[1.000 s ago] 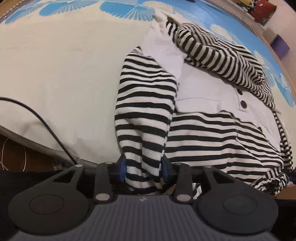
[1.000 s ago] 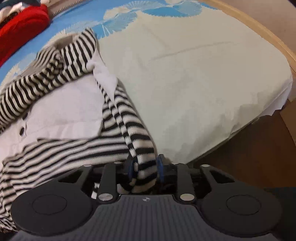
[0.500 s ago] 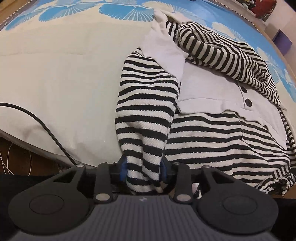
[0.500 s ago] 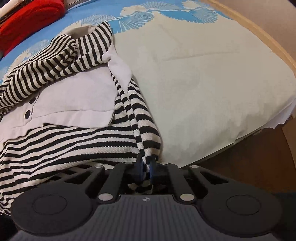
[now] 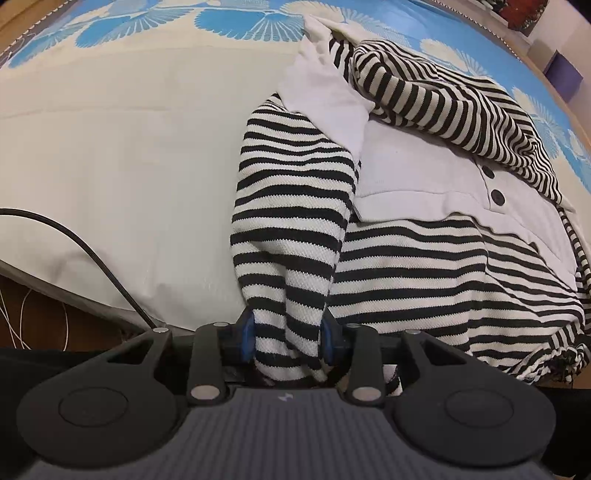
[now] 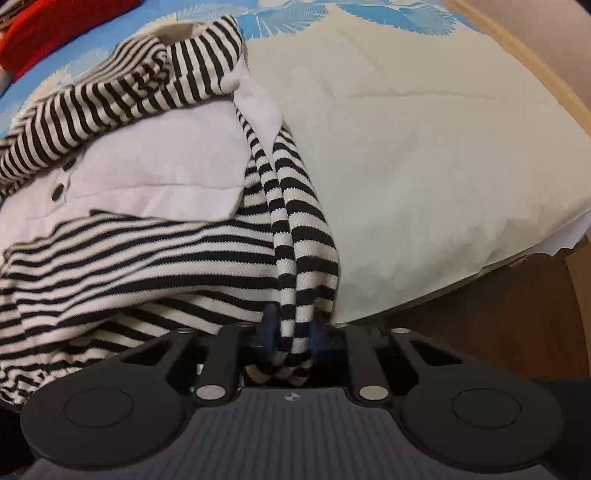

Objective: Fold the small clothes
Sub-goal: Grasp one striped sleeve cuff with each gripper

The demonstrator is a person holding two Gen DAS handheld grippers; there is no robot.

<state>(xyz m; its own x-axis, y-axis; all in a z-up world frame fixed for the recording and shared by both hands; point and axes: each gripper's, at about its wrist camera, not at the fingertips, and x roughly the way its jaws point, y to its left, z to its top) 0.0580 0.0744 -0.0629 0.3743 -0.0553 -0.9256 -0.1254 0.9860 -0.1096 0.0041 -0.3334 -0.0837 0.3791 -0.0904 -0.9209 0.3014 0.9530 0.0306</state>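
Note:
A small black-and-white striped top (image 5: 424, 258) with a white button placket (image 5: 436, 184) lies on the cream bed sheet (image 5: 129, 166). My left gripper (image 5: 288, 336) is shut on the cuff of its striped sleeve (image 5: 291, 206), which hangs up from the sheet edge. My right gripper (image 6: 293, 332) is shut on the other side's bunched striped sleeve (image 6: 299, 229), near the bed's edge. The top (image 6: 147, 258) spreads left of it in the right wrist view, the white placket (image 6: 155, 170) above.
The sheet (image 6: 424, 147) has a blue fan print (image 5: 240, 22) at the far side. A black cable (image 5: 81, 243) crosses the bed edge at left. Red fabric (image 6: 55, 33) lies far left. A wooden frame (image 6: 517, 314) and a purple box (image 5: 563, 72) border the bed.
Both grippers have moved forward over the bed with the sleeves in them, so the top looks closer and bunches more. The right jaws narrowed on the fabric, then sit a little wider now.

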